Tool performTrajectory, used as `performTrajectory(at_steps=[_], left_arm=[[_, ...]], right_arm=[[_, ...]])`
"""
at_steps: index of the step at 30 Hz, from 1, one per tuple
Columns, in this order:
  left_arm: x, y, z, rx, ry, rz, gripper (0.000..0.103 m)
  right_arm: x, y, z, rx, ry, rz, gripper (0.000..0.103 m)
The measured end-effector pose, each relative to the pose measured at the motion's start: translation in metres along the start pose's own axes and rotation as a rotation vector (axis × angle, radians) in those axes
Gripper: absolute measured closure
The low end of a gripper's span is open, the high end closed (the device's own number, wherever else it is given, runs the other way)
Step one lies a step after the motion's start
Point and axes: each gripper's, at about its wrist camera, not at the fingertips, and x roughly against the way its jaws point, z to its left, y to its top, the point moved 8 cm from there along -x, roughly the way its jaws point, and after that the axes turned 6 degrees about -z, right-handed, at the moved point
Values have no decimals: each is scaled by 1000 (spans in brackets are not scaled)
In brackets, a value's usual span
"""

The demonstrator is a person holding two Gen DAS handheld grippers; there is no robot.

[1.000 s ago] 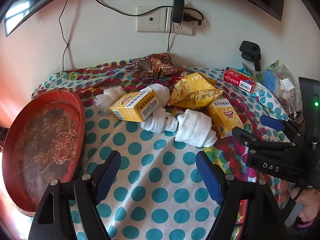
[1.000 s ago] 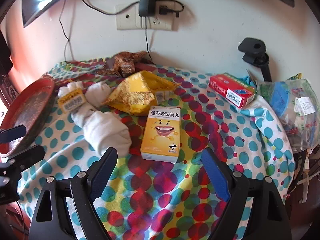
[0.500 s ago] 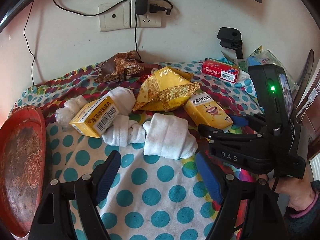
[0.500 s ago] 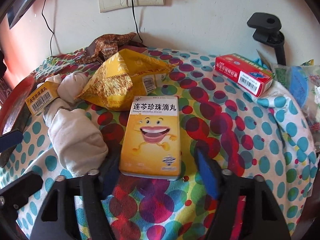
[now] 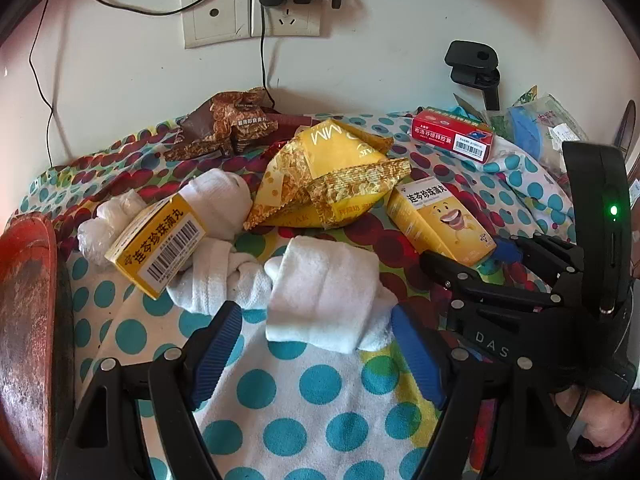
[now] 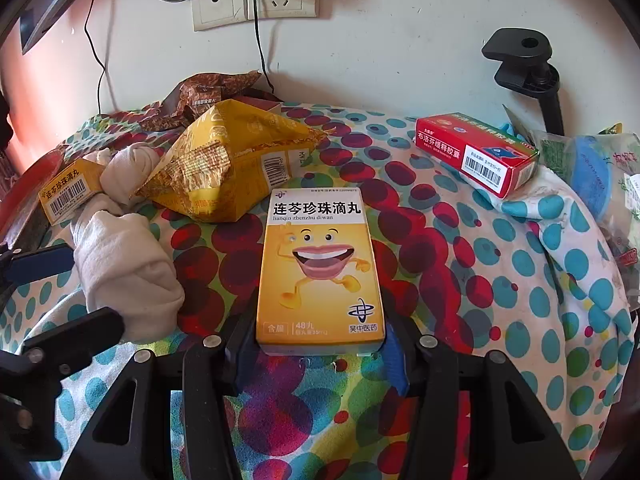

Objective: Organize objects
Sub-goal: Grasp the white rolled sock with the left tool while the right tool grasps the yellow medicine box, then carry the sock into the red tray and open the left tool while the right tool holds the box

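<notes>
Two blue pads [image 6: 394,354] of the right hand-held gripper [image 6: 320,354] are pressed against a yellow cartoon-mouth box [image 6: 320,268] lying on the dotted cloth [image 6: 520,280]. Wide apart, the left hand-held gripper [image 5: 316,354] is held near a rolled white sock [image 5: 324,292]. Farther off, a yellow snack bag [image 5: 332,176] is seen.

red tray [image 5: 28,320]: cut off by the left picture edge
second yellow box [image 6: 66,194]: partly hidden behind rolled white socks [image 6: 124,264]
right gripper [image 6: 320,354] pads: hidden beside yellow medicine box [image 6: 320,272]

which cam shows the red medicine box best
The right wrist view: the red medicine box sits large and unobstructed on the dotted cloth, its barcode end and side print legible. The left wrist view shows the same box smaller and farther back, label harder to read.
</notes>
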Motion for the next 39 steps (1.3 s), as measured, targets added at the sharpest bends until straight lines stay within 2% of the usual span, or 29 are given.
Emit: performTrajectory(at_steps=[11, 14, 16, 20, 21, 23, 28, 39], left_arm=[[-18, -3, -6, -83, 7, -28, 23], [-18, -4, -10, -120, -23, -40, 23], [-19, -5, -11, -81, -90, -21, 23], [-24, -4, -4, 9, -96, -6, 24], [-24, -3, -4, 21, -90, -8, 24], [-24, -1, -5, 25, -83, -30, 39], [-26, 0, 0, 43, -70, -33, 49], [-27, 0, -3, 21, -68, -46, 50]], right_arm=[[1, 0, 3, -6, 8, -1, 54], [2, -1, 2, -8, 11, -2, 54], [2, -1, 1, -13, 17, -4, 54], [3, -2, 0, -16, 20, -5, 54], [3, -2, 0, -14, 17, -5, 54], [4, -1, 0, -16, 19, -5, 54], [4, -1, 0, -13, 4, -4, 54], [2, 1, -2, -15, -5, 0, 53]])
